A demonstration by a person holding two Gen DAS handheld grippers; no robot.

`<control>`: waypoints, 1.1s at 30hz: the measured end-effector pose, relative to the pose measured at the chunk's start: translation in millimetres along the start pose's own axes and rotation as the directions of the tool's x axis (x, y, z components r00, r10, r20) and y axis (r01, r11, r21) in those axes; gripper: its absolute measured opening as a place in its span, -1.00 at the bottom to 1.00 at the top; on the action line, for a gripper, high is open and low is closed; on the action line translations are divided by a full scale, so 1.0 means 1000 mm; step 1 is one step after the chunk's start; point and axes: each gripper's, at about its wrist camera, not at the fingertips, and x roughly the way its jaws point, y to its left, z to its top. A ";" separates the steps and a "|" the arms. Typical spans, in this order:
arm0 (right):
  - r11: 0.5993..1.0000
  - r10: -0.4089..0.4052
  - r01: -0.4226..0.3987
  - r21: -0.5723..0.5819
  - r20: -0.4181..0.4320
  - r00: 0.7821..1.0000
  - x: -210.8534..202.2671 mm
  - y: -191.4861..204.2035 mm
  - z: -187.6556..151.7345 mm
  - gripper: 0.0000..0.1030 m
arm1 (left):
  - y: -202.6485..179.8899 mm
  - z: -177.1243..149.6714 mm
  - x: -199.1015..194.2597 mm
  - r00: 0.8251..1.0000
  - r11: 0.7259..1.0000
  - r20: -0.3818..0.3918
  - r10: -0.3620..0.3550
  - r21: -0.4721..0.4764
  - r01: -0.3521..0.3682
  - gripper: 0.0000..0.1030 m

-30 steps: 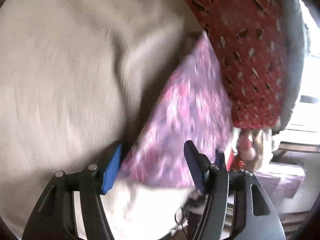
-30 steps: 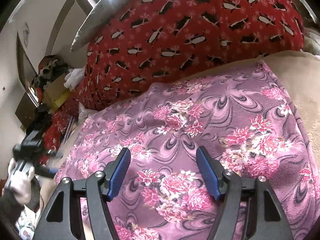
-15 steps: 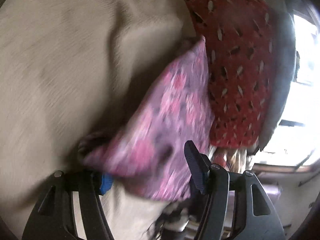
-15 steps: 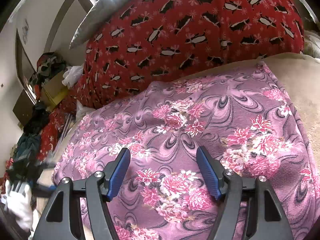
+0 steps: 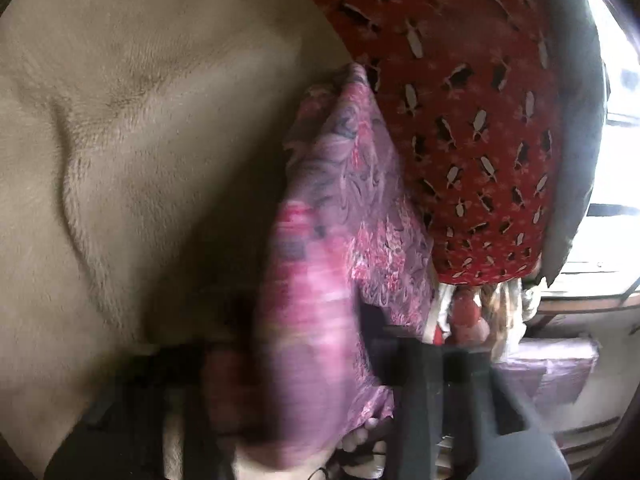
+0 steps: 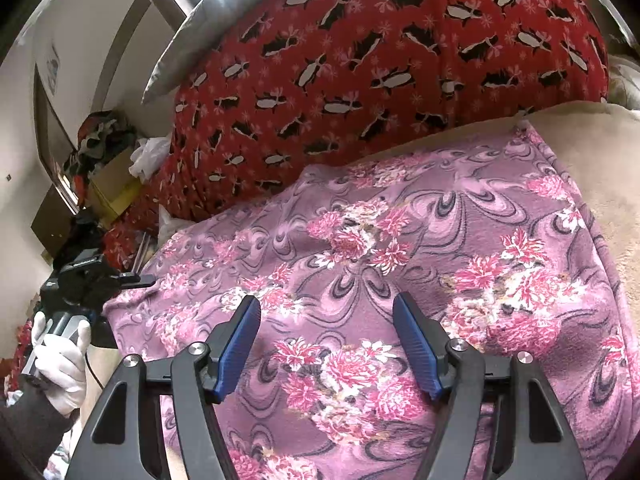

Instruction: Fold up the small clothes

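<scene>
A purple cloth with pink flowers lies spread on a beige fleece blanket. My right gripper hovers open just above its middle, with nothing between the blue pads. In the right wrist view my left gripper, held by a white-gloved hand, sits at the cloth's left edge. The left wrist view is blurred. There the cloth rises in a bunched fold between the jaws of my left gripper, which are closing on it.
A red blanket with a penguin print is heaped behind the cloth, over a grey pillow. Boxes and piled clothes crowd the floor at the left. The beige fleece stretches wide beyond the cloth.
My left gripper has pushed forward onto the cloth's edge and its jaws have narrowed around a raised fold. The right gripper has stayed still and open.
</scene>
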 end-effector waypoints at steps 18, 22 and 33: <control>0.997 -0.043 0.043 0.061 0.002 0.999 -0.037 -0.018 0.021 0.38 | -0.140 -0.055 0.017 1.000 0.980 0.023 0.005 0.198 -0.010 -0.59; 0.992 -0.124 0.124 0.008 0.031 0.992 -0.057 -0.029 0.017 0.38 | -0.159 -0.066 0.035 1.000 0.978 -0.014 -0.007 0.209 0.009 -0.59; 0.990 -0.069 0.062 0.127 0.054 0.996 -0.073 -0.074 -0.003 0.35 | -0.210 -0.106 0.117 0.987 0.961 -0.160 0.016 0.274 0.029 -0.60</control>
